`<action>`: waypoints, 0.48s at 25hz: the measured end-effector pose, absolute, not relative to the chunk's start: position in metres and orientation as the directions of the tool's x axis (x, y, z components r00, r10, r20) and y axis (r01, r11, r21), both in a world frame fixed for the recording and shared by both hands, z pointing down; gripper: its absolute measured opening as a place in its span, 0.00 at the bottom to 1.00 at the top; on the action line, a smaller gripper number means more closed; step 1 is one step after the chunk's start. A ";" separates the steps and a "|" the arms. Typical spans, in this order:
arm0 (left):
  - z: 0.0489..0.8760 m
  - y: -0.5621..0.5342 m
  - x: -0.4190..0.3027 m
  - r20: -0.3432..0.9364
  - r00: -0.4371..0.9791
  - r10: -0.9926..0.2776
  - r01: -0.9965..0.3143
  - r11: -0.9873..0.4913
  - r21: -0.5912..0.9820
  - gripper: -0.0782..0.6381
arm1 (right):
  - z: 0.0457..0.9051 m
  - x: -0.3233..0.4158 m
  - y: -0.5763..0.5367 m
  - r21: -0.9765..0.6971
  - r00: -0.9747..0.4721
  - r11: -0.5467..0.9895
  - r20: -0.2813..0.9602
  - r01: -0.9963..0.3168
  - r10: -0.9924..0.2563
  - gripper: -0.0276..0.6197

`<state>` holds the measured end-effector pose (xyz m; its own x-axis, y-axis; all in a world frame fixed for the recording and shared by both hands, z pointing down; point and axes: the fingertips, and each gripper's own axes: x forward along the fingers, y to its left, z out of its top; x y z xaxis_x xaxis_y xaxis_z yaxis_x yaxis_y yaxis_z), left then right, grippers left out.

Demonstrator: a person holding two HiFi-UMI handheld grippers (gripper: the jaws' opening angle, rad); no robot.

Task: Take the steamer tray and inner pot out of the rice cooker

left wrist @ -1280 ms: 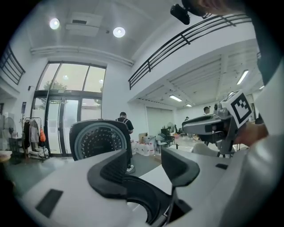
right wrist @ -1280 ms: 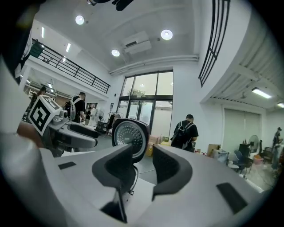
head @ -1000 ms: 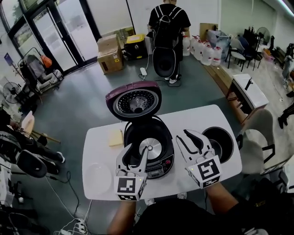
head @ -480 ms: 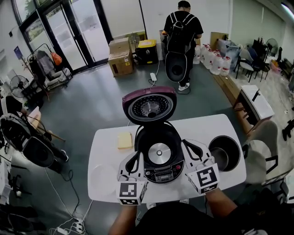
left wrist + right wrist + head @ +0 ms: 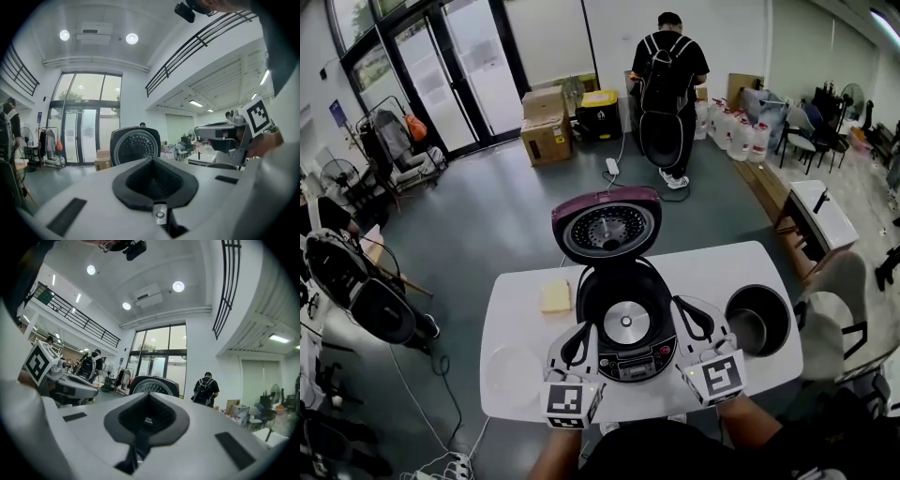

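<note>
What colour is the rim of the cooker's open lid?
Maroon-purple; the lid shows best in the head view.

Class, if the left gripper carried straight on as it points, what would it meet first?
Probably the body of the open black rice cooker: the left gripper points at its left side, though depth is unclear.

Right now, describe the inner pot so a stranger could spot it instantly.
Find the white table with the open rice cooker at its centre. The inner pot stands on the table's right end. It is the only dark, deep bowl outside the cooker.
</note>
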<state>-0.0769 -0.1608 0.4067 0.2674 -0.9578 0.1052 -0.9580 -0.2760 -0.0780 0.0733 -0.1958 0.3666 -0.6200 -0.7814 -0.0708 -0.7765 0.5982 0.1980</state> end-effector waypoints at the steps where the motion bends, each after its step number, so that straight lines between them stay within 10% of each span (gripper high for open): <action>1: 0.404 -0.161 -0.078 0.100 0.270 -0.958 -0.957 -0.278 -0.081 0.11 | 0.362 0.073 -0.195 0.198 -0.619 0.596 -0.081 -0.778 -0.781 0.04; 12: 0.398 -0.166 -0.079 0.085 0.284 -0.955 -0.951 -0.292 -0.100 0.11 | 0.352 0.069 -0.191 0.181 -0.635 0.611 -0.142 -0.771 -0.759 0.04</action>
